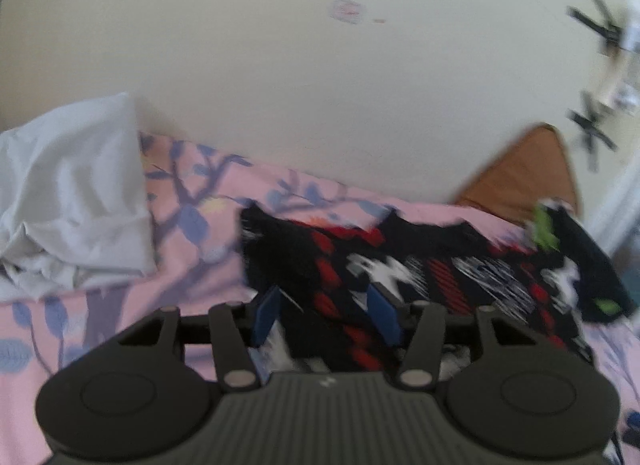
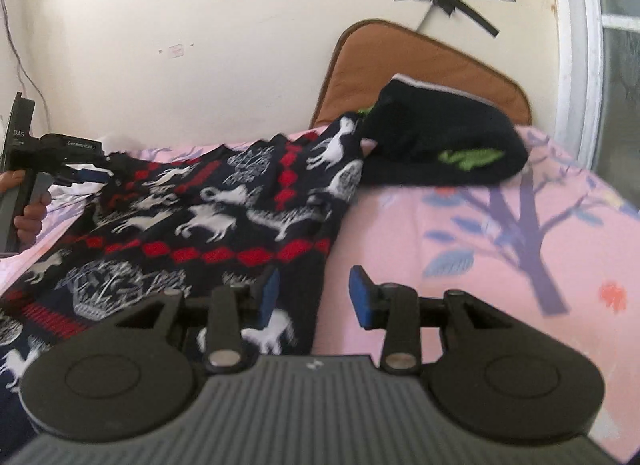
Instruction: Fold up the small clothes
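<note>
On pink bedsheet [image 2: 500, 273], both grippers [image 2: 314, 297] straddle patterned sweater [image 2: 208, 217].

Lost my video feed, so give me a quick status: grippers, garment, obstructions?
Left gripper open, fingers astride the patterned sweater. Right gripper open at sweater's edge, not gripping. Sweater spread on pink bedsheet, unfolded. Black-and-green garment lies against its far corner.
</note>
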Tool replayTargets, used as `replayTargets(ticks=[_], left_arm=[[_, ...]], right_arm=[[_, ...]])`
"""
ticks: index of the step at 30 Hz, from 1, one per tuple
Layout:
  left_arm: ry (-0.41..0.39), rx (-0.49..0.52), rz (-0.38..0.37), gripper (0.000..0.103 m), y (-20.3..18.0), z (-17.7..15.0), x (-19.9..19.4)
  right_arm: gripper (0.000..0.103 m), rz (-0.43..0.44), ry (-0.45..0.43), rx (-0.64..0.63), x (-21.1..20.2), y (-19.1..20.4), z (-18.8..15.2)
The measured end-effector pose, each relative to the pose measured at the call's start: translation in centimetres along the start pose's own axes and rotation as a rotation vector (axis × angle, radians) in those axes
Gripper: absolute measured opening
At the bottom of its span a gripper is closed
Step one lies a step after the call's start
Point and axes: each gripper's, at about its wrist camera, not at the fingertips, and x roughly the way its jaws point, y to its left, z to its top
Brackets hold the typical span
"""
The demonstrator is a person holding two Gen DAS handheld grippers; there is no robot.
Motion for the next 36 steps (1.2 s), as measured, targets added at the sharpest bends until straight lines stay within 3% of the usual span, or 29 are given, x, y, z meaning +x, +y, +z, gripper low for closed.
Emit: replayTargets(ticks=[5, 12, 13, 14, 15, 16, 18, 20, 22, 25, 27, 29, 33, 36], left_arm=[[0.009, 0.077, -0.015, 0.05, -1.3, -4.7, -5.2], [0.055, 0.072, -0.03, 0.05, -1.5, -8.5, -9.4], [0.059, 0.065, -0.038, 0.048, -1.5, -8.8, -9.5], [0.067, 0.055, -0.041, 0.041, -1.6, -9.0, -9.2], [0.076, 0.044, -0.039, 0.031, -1.6, -9.2, -8.9], [0.08, 0.037, -0.034, 0.004, -1.6, -9.4, -8.6], [0.073, 0.029, 0.038, 0.002, -1.4, -10.0, -8.2], [0.053, 0.015, 0.054, 0.003, -1.1, -10.6, -8.4], [0.05, 0.011, 0.066, 0.004, -1.3, -10.9, -8.8], [0.056, 0.03, 0.066, 0.007, -1.7, -11.3, -10.0], [0.053, 0.046, 0.06, 0.017, -2.1, -12.0, -11.5], [0.055, 0.055, 0.046, 0.04, -2.4, -13.0, -13.2], [0.082, 0.021, -0.035, 0.049, -2.3, -14.9, -16.7], [0.118, -0.015, -0.078, 0.054, -2.0, -16.0, -18.5]], right_arm=[[0.043, 0.061, 0.012, 0.049, 0.4, -0.1, -1.2], [0.043, 0.123, 0.007, 0.054, 0.8, 0.0, -1.7], [0.042, 0.126, 0.01, 0.059, 0.9, 0.0, -1.8], [0.03, 0.13, 0.019, 0.063, 1.1, -0.1, -1.8], [0.011, 0.126, 0.018, 0.062, 1.0, -0.1, -1.9], [0.011, 0.118, 0.015, 0.054, 0.9, -0.1, -2.0], [0.01, 0.077, -0.018, 0.057, 0.2, -0.4, -2.2], [0.01, 0.011, -0.04, 0.077, -0.5, -1.0, -2.6], [0.01, 0.025, -0.018, 0.123, -0.7, -1.7, -2.9], [0.011, 0.036, -0.029, 0.094, -1.8, -1.1, -3.0], [0.014, 0.064, -0.044, 0.109, -3.2, -1.1, -3.1], [0.017, 0.109, -0.045, 0.135, -5.1, -1.5, -3.5], [0.03, 0.228, 0.003, 0.223, -8.3, -2.4, -5.1], [0.032, 0.273, 0.041, 0.265, -10.1, -2.5, -6.6]])
